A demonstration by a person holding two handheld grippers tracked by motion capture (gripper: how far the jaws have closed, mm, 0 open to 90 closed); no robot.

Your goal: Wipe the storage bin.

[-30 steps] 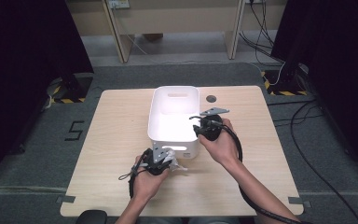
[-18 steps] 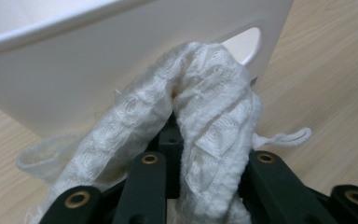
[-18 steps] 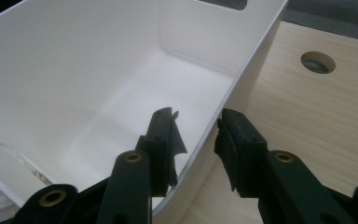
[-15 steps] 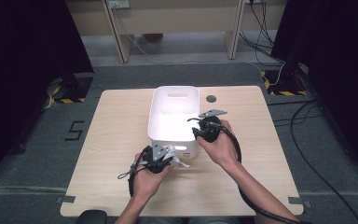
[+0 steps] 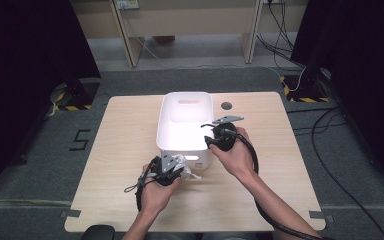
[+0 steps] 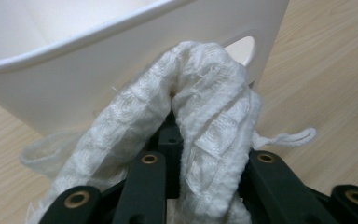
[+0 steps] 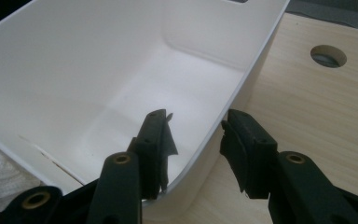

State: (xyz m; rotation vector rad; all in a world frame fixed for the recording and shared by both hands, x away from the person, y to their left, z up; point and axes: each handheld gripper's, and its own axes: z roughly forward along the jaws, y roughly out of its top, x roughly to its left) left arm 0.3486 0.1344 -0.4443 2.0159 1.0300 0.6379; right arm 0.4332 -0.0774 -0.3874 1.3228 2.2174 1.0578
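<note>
At twelve o'clock of left gripper (image 5: 184, 169), clamped on white cloth (image 6: 200, 116): bin (image 5: 166, 126); right gripper (image 7: 196, 140) jaws, just opening, straddled its rim.

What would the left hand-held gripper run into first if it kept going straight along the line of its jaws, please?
Most likely the near end wall of the white bin, just below its rim. The left hand-held gripper, shut on a white cloth, points at that wall from close by, so the cloth's bulging fold would probably touch first.

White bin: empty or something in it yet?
Empty. The white bin shows a bare floor in the right gripper view; the white cloth is outside its near wall, clamped in the left tool.
</note>
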